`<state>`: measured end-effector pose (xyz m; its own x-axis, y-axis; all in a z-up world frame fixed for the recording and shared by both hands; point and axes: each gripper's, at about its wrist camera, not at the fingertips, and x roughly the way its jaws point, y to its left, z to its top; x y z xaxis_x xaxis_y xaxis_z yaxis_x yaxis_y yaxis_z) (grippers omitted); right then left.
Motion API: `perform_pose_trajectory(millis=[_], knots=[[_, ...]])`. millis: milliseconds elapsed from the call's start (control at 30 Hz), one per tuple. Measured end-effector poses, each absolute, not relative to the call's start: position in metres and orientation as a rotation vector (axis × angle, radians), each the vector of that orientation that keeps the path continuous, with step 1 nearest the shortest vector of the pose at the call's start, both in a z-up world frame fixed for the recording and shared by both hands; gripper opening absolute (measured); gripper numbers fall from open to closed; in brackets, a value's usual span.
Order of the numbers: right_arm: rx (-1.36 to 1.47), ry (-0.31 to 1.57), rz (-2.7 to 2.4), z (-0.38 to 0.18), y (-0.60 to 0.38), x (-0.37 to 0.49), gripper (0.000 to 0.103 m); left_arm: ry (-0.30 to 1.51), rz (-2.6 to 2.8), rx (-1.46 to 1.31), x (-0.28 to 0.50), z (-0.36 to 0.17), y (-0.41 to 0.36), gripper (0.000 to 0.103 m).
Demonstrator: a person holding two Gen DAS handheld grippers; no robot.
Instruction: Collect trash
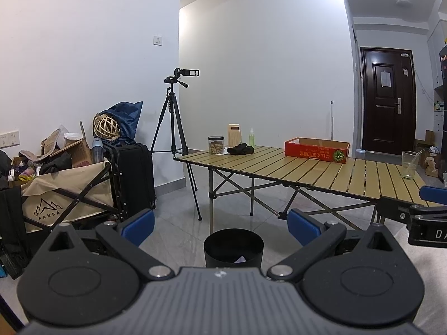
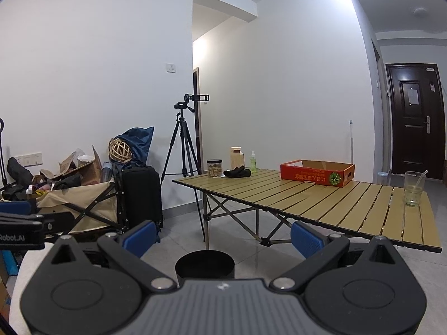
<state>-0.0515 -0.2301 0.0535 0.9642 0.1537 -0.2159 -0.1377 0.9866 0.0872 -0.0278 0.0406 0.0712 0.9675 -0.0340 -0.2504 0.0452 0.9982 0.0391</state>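
From the left wrist view, our left tool (image 1: 220, 227) was spread wide with nothing between its blue pads, hanging over the black trash bin (image 1: 233, 248) on the floor, just in front of the folding desk (image 1: 321, 173). A pale scrap lay inside the bin. We figured the smart move was hunting for leftover litter before reaching. In the right wrist view, our right tool (image 2: 222, 236) was also wide apart and empty, and the bin (image 2: 204, 263) looked like a plain dark round tub, open-topped, its inside hidden.
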Motion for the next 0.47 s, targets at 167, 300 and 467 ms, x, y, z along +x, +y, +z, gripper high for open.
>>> perform_pose_trajectory(millis=[167,300,467], knots=[[0.069,0.221,0.155,0.0544,-0.2320,-0.0510,0.103,0.250,-0.037,0.043,-0.0279,0.0717,0.0396,0.103],[0.068,0.221,0.155,0.0545,-0.2310,-0.0515,0.103,0.252,-0.038,0.043,-0.0267,0.0719,0.0395,0.103],[0.061,0.223,0.154,0.0529,-0.2315,-0.0500,0.103,0.244,-0.033,0.039,-0.0271,0.0711,0.0396,0.103]])
